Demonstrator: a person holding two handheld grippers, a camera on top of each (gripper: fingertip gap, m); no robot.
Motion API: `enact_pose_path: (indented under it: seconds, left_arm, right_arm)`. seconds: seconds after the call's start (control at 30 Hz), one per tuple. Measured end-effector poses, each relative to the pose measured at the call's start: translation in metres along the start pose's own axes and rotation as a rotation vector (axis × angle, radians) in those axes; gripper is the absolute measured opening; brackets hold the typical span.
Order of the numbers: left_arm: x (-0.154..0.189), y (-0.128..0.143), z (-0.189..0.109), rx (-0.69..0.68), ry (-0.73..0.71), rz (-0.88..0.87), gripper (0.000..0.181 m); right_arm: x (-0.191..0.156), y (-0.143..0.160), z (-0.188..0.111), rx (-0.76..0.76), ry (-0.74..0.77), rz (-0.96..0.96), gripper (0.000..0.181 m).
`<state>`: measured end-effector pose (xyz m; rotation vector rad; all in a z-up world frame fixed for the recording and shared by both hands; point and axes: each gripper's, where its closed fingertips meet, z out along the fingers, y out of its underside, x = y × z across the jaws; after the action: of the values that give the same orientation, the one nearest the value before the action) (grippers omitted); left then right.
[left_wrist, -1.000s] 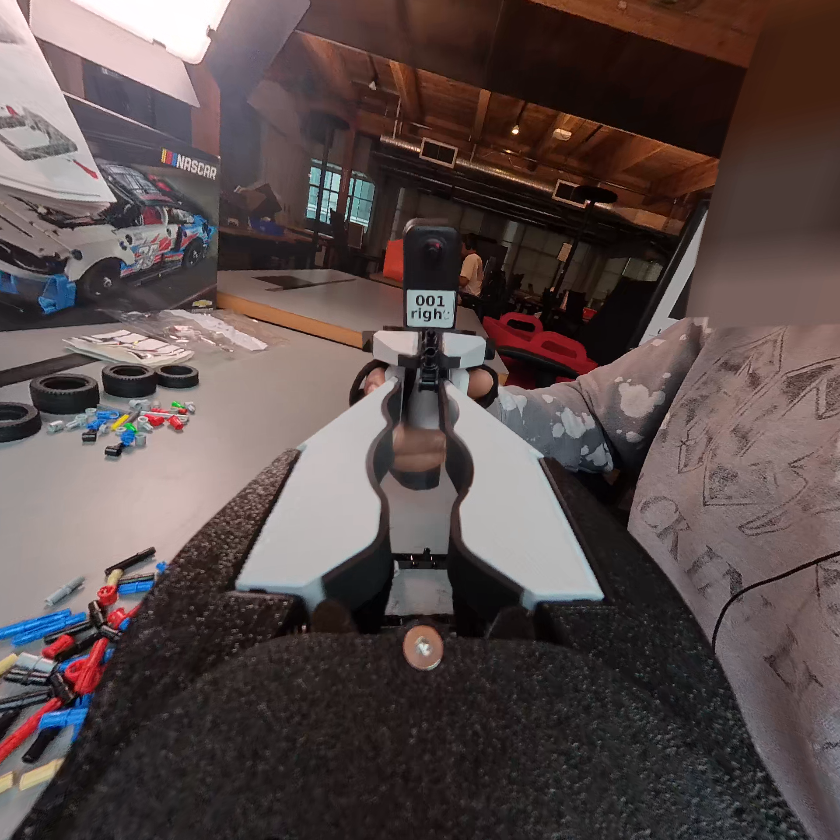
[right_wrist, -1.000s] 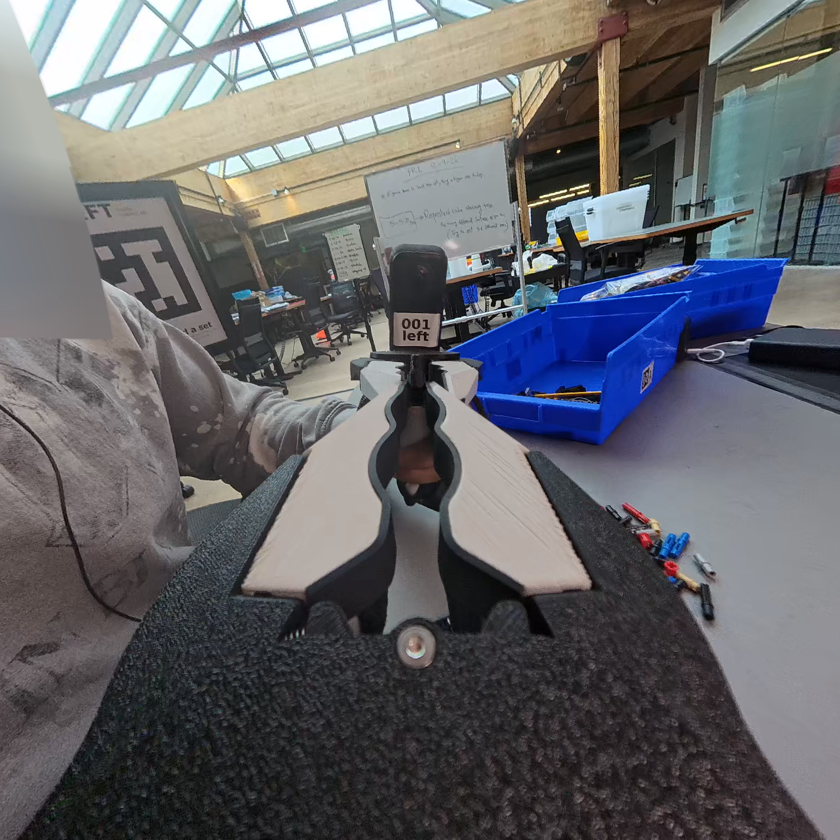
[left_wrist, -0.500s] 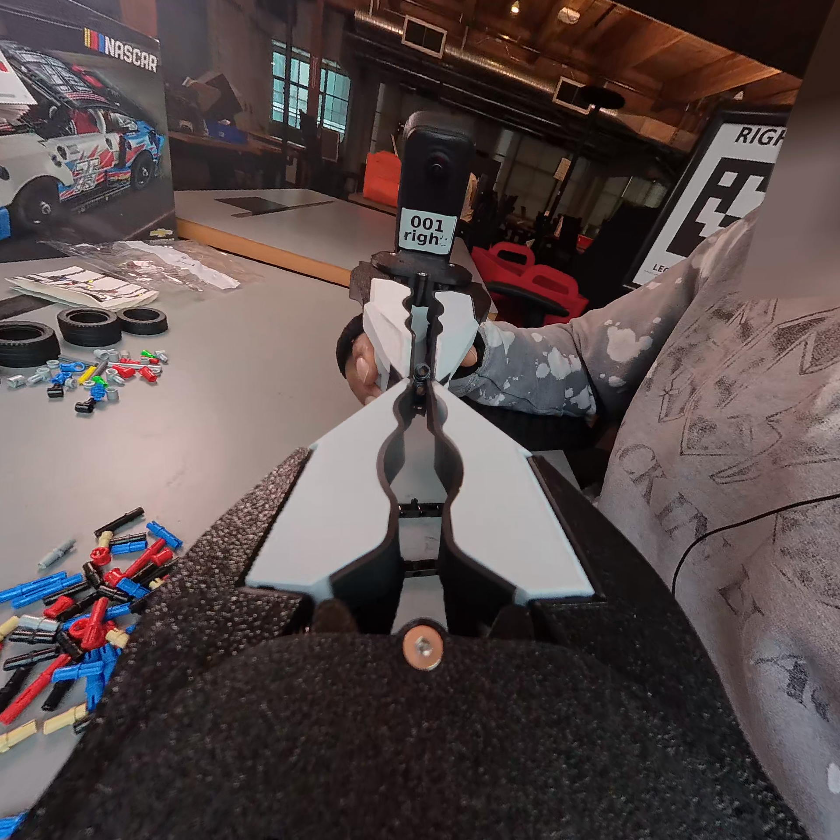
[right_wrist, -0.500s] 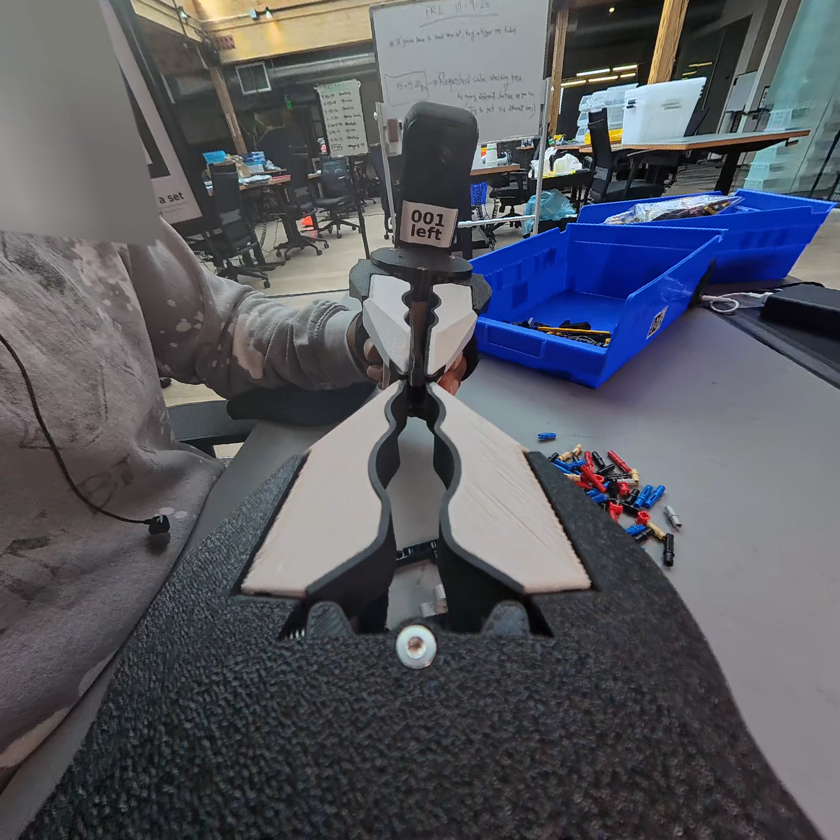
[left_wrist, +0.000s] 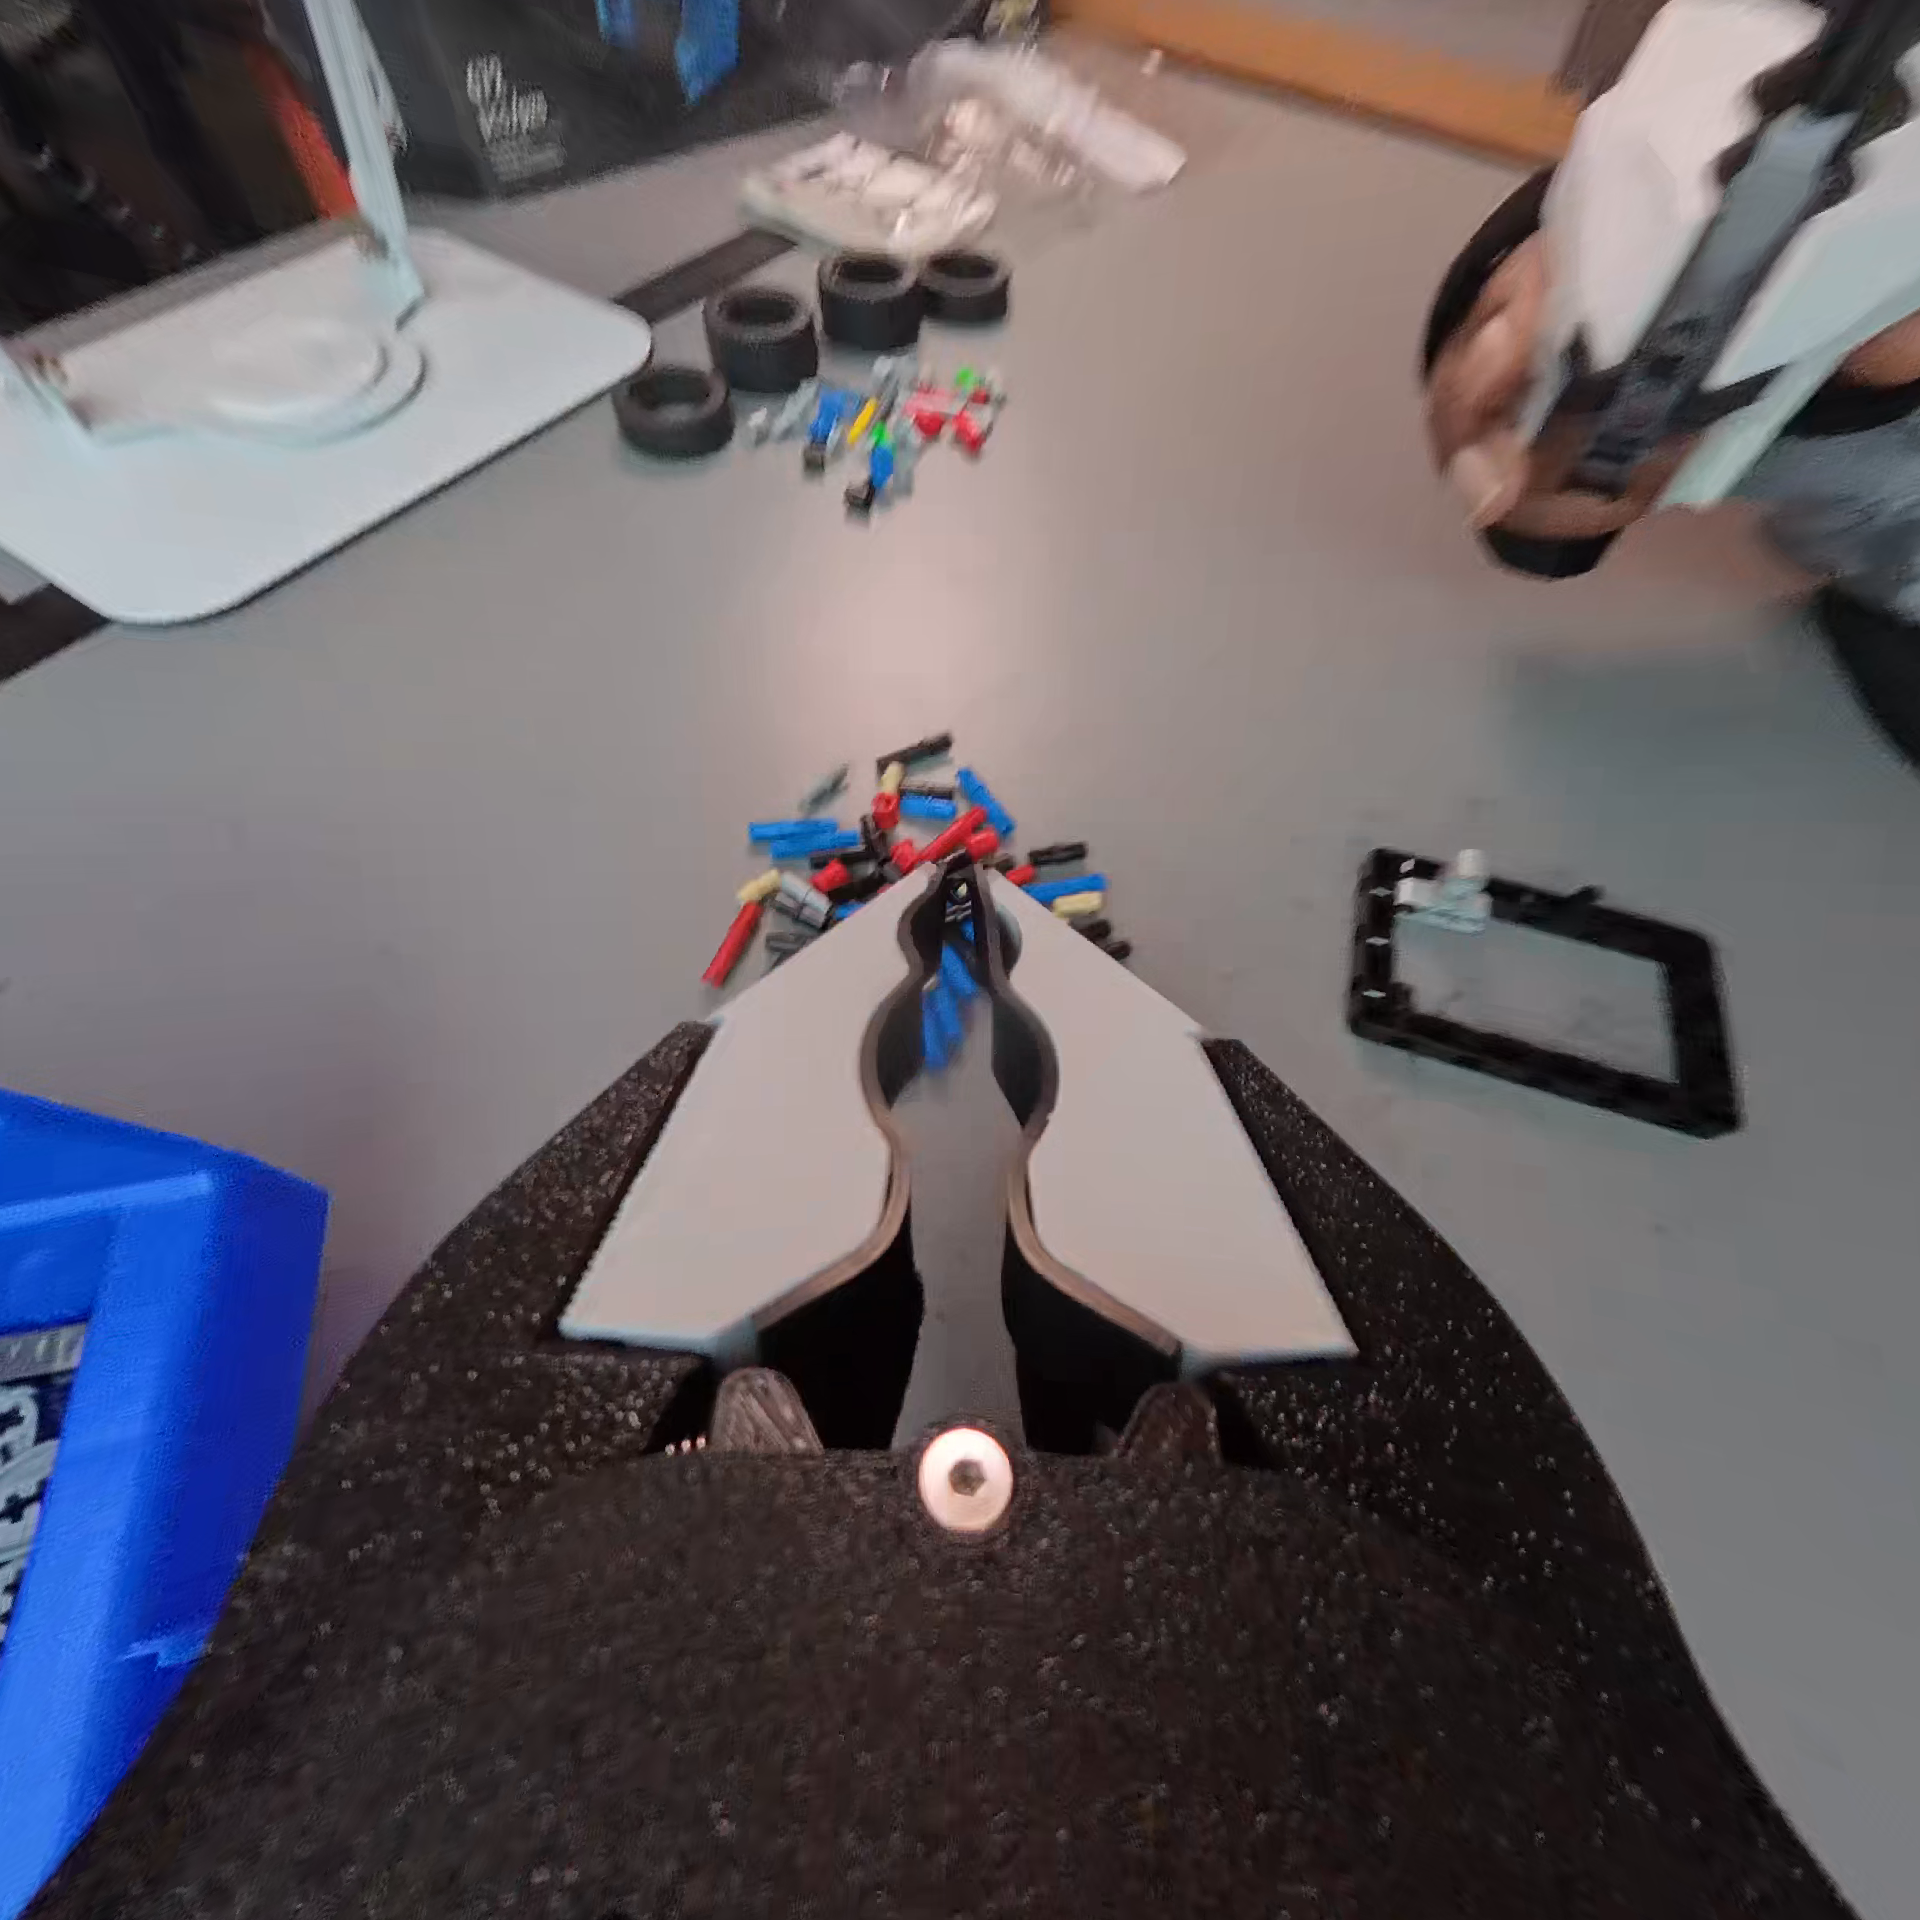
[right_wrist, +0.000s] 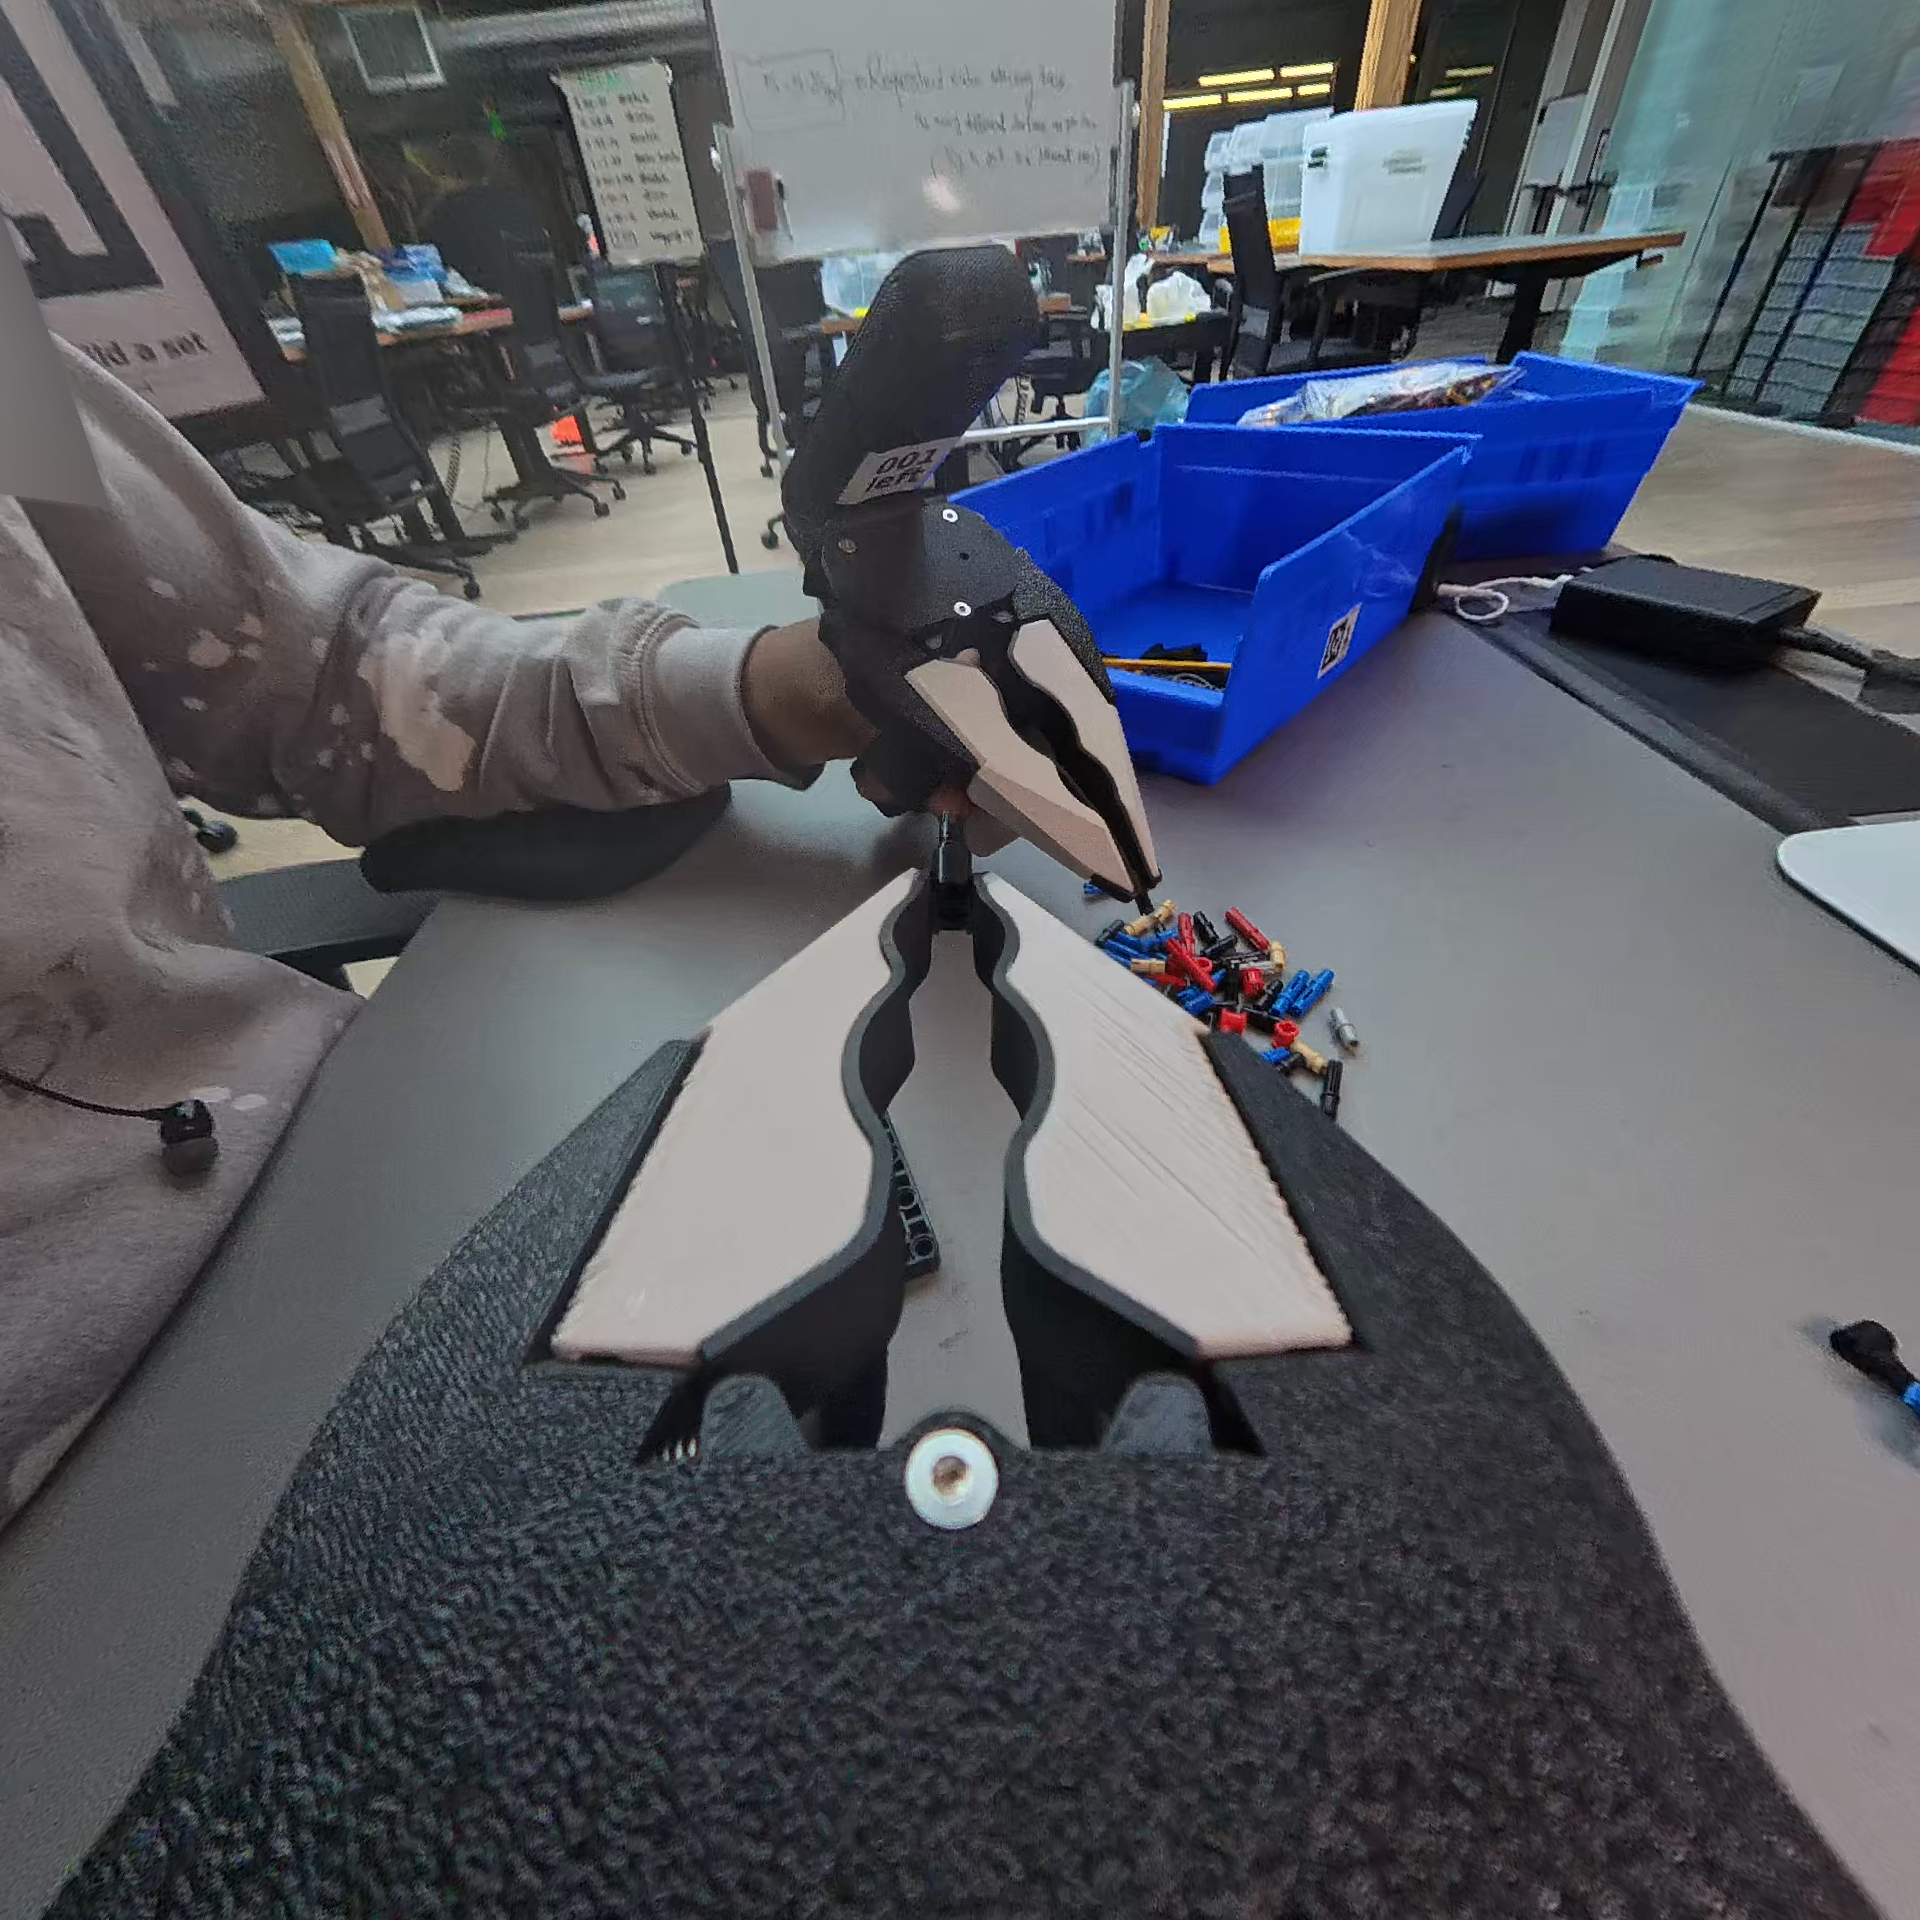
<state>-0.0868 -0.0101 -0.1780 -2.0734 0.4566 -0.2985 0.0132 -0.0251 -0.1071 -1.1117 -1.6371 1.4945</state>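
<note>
Pointing down at the near pile of small pins (left_wrist: 914, 862), your left gripper (left_wrist: 958, 881) has its tips closed on a small black piece just above that pile. Your right gripper (right_wrist: 951, 894) is clenched on a small black pin (right_wrist: 948, 860), held clear of the grey table (right_wrist: 1558, 935). A black rectangular frame (left_wrist: 1538, 987) lies beside the pile; 4 tyres (left_wrist: 764, 338) sit farther off.

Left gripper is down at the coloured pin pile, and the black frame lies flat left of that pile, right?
Not quite. The left gripper is at the pin pile, but the black frame lies flat to the pile's right; the left wrist view shows it.
</note>
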Motion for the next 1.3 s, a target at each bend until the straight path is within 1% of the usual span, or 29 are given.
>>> enact_pose_path:
  seconds: [0.03,0.1,0.17,0.27,0.3,0.33,0.43,0.47,0.57,0.67,0.77,0.9,1.03,1.17,1.2,1.27,1.3]
  left_arm:
    - [-0.006,0.011,0.01,-0.064,-0.041,0.011,0.004]
    - [-0.01,0.018,0.022,-0.129,-0.072,0.024,0.004]
    - [-0.011,0.015,0.026,-0.131,-0.074,0.019,0.008]
    - [-0.008,0.009,0.023,-0.083,-0.055,0.001,0.022]
    - [-0.001,0.002,0.02,-0.044,-0.015,-0.01,0.027]
    - [0.01,-0.005,0.016,0.0,0.046,-0.024,0.027]
    - [0.057,-0.032,-0.004,0.151,0.33,-0.073,0.028]
    - [0.067,-0.039,-0.01,0.189,0.384,-0.083,0.028]
    - [0.085,-0.044,-0.016,0.212,0.441,-0.035,0.022]
    - [0.096,-0.047,-0.019,0.22,0.505,-0.047,0.016]
    - [0.1,-0.048,-0.021,0.22,0.517,-0.031,0.004]
    - [0.104,-0.051,-0.025,0.237,0.52,-0.008,0.009]
    - [0.106,-0.054,-0.028,0.254,0.515,0.013,0.005]
    - [0.108,-0.058,-0.032,0.276,0.536,-0.006,0.003]
    - [0.109,-0.06,-0.034,0.286,0.546,-0.01,0.003]
    - [0.106,-0.068,-0.043,0.342,0.552,-0.003,0.004]
    - [0.093,-0.08,-0.057,0.43,0.532,-0.026,0.004]
  right_arm:
    - [0.001,0.007,0.004,-0.034,0.015,-0.013,0.006]
    - [0.004,0.019,0.01,-0.09,0.047,-0.035,0.007]
    - [0.005,0.026,0.013,-0.122,0.066,-0.051,0.007]
    - [0.009,0.031,0.015,-0.155,0.105,-0.089,0.007]
    - [0.01,0.032,0.016,-0.159,0.114,-0.1,0.007]
    - [0.01,0.032,0.017,-0.163,0.122,-0.111,0.007]
    - [0.007,0.032,0.02,-0.172,0.126,-0.152,0.007]
    - [0.005,0.032,0.022,-0.17,0.12,-0.159,0.007]
    - [-0.004,0.028,0.026,-0.154,0.09,-0.168,0.007]
    - [-0.01,0.026,0.028,-0.148,0.068,-0.177,0.007]
    - [-0.014,0.022,0.028,-0.123,0.056,-0.184,0.007]
    - [-0.018,0.013,0.026,-0.079,0.03,-0.158,0.007]
    - [-0.021,0.009,0.025,-0.059,0.014,-0.149,0.007]
    - [-0.023,0.005,0.024,-0.047,-0.002,-0.14,0.007]
    - [-0.025,0.001,0.023,-0.023,-0.017,-0.126,0.007]
    - [-0.026,-0.009,0.015,0.039,-0.057,-0.075,0.006]
    - [-0.017,-0.013,0.002,0.063,-0.046,-0.05,0.006]
